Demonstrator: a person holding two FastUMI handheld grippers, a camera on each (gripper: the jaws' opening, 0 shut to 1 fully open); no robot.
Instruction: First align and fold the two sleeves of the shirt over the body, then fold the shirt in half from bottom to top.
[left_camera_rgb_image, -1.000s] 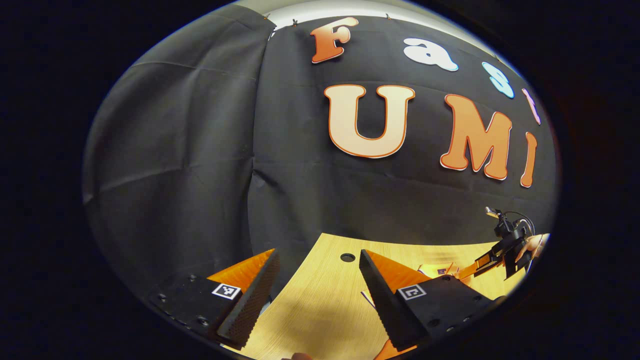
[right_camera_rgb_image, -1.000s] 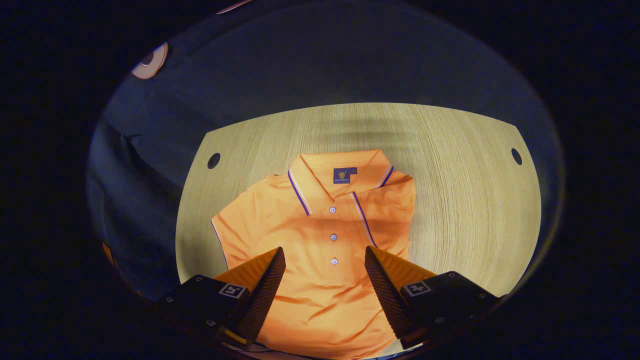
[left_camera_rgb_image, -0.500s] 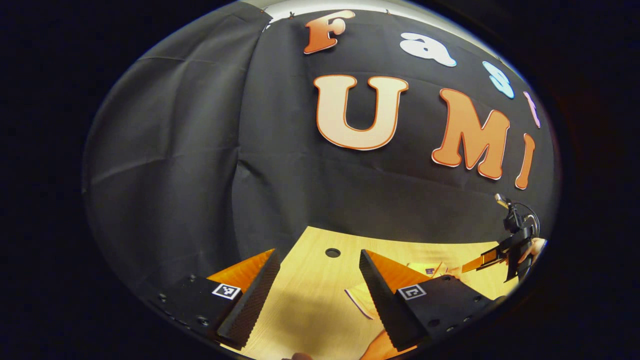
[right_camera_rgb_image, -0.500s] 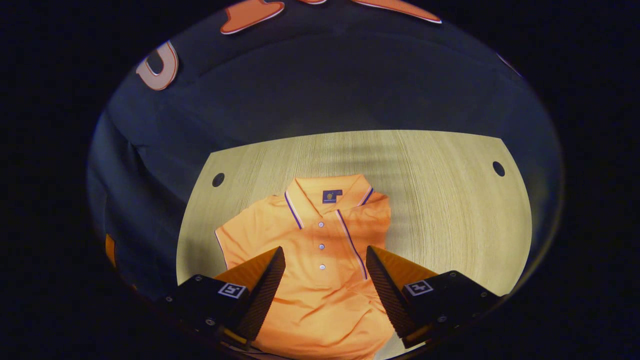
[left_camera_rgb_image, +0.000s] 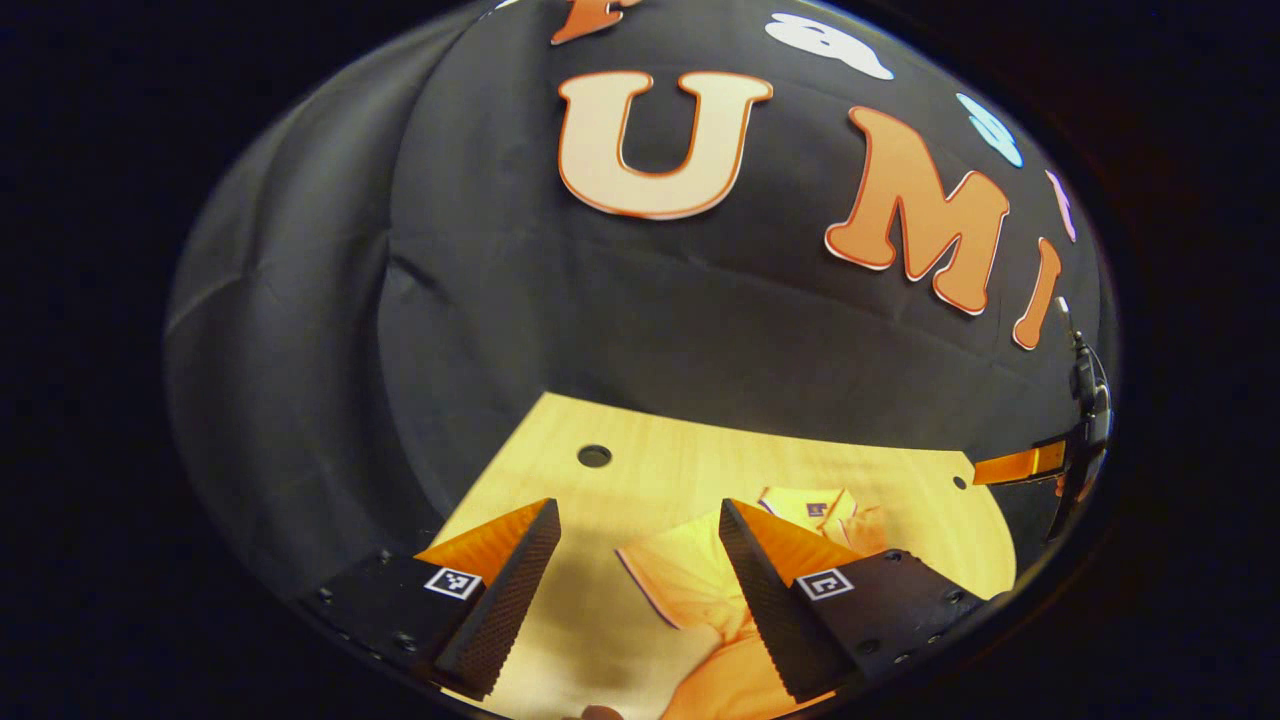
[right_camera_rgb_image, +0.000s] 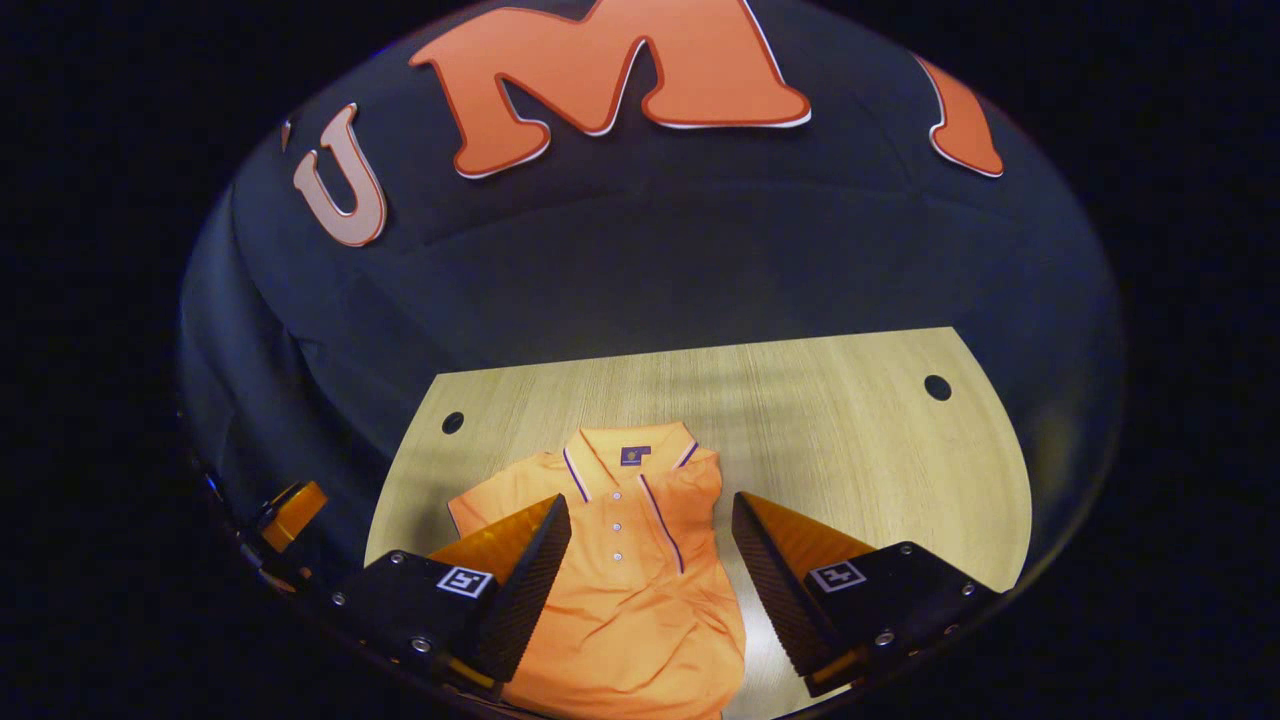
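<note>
Wooden table (right_camera_rgb_image: 850, 440), seemingly round holes, black backdrop (right_camera_rgb_image: 650, 270)

Shirt (right_camera_rgb_image: 640, 590): hem cut off at lower edge of right gripper view; one sleeve partly behind a finger (right_camera_rgb_image: 520, 580). Left gripper view: shirt body largely behind a finger (left_camera_rgb_image: 770, 590); collar label too small to make out.

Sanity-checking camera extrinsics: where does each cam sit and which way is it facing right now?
Left gripper view: rides the left gripper, looks along its open fingers over the table toward the booth wall; the right gripper shows far right.
Right gripper view: rides the right gripper, looks down the table at the orange shirt; its open fingers frame the shirt body.
Shared: both see the shirt, table and wall.
</note>
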